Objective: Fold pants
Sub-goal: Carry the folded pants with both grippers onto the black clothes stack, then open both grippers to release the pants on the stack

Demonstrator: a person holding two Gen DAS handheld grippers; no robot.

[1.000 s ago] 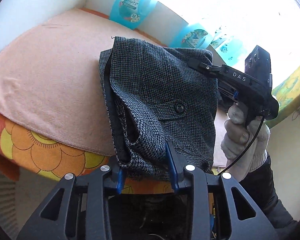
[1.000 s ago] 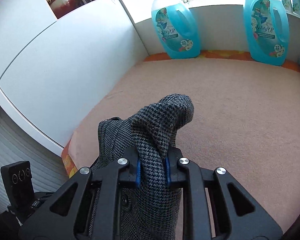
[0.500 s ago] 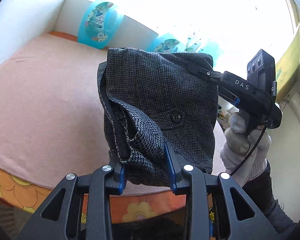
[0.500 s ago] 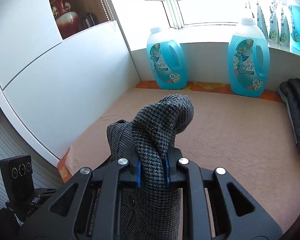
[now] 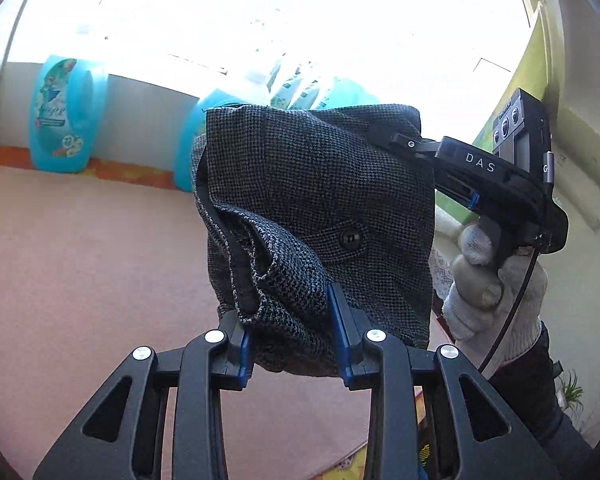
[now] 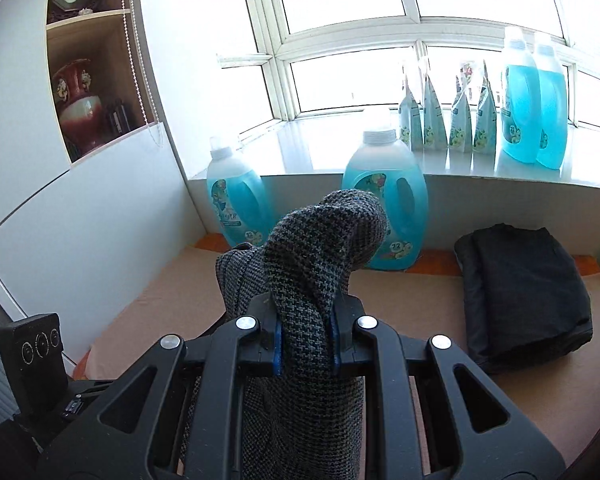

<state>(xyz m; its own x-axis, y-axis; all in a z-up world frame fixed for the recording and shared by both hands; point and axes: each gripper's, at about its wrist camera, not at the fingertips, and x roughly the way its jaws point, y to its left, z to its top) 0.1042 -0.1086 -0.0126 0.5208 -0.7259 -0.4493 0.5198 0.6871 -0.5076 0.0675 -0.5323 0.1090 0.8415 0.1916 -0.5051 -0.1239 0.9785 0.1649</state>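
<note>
**Two grippers, one pair of pants, held aloft**

Left gripper (image 5: 292,336): jaws partly closed, bunched near edge of the grey houndstooth pants (image 5: 320,208) pinched between the blue pads. Right gripper (image 6: 305,338): jaws nearly together, clamped on a thick fold of the same pants (image 6: 320,256), fabric humping up past the fingertips toward 12 o'clock. In the left wrist view, right gripper (image 5: 384,136) entering from 3 o'clock and gripping the upper right corner of the cloth, carried by one white-gloved hand (image 5: 488,280). Pants hanging between the two grippers, raised above the peach-coloured cover (image 5: 80,280), not lying on it. One dark button (image 5: 350,237) showing on the cloth.

Counted in the right wrist view: two blue detergent bottles on the surface at 12 o'clock, one left (image 6: 236,208) and one right (image 6: 384,200), the right one partly hidden behind the fold; two more blue bottles (image 6: 534,112) on the windowsill at 2 o'clock; four refill pouches (image 6: 446,116) beside them; one folded dark garment (image 6: 524,292) at 3 o'clock on the cover; one red vase (image 6: 78,108) in the shelf at 10 o'clock.
</note>
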